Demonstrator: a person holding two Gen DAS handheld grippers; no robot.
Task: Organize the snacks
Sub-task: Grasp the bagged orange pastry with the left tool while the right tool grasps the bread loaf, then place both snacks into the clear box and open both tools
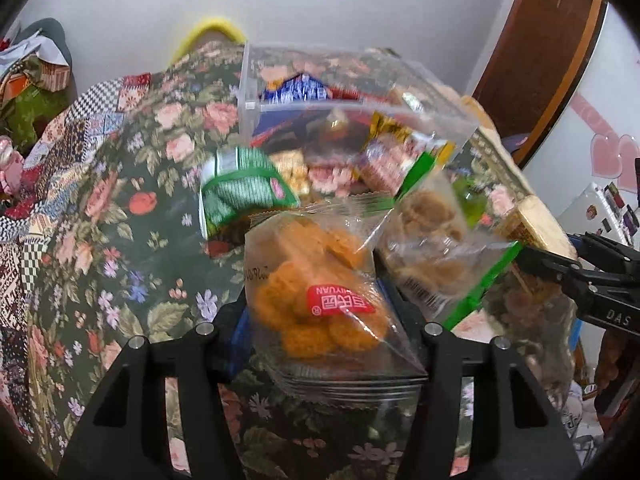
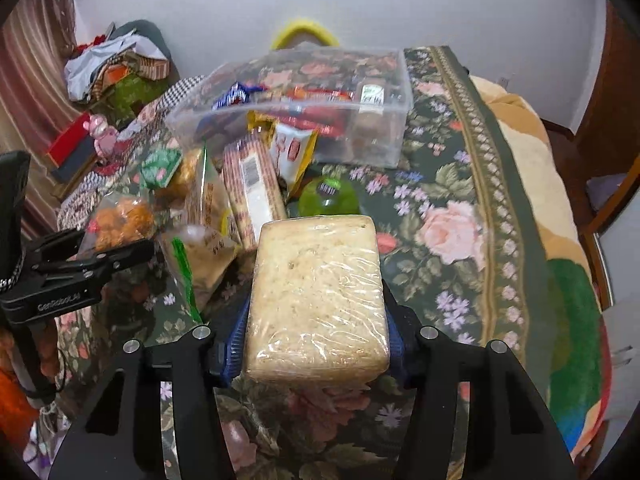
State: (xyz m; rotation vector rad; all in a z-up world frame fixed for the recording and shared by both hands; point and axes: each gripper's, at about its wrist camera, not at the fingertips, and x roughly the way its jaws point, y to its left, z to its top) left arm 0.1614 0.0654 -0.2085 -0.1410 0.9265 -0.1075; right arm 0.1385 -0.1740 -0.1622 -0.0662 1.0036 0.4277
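Note:
My left gripper [image 1: 320,316] is shut on a clear bag of orange fried snacks [image 1: 316,280] with a red label, held just above the floral cloth. My right gripper [image 2: 316,320] is shut on a pale block cake wrapped in clear film [image 2: 316,284]. Behind both stands a clear plastic box [image 2: 384,148] with several snack packs inside. A loose pile lies before it: a green packet [image 1: 240,192], a clear biscuit bag with a green stripe [image 1: 432,248], a striped cracker pack [image 2: 252,184] and a green jelly cup [image 2: 328,196]. The left gripper [image 2: 80,264] shows at the right wrist view's left edge.
A floral cloth [image 2: 448,232] covers the surface, with a beige blanket [image 2: 532,152] along its right side. A heap of clothes and boxes [image 2: 116,68] sits at the back left. A yellow handle [image 2: 304,28] rises behind the box, against the white wall.

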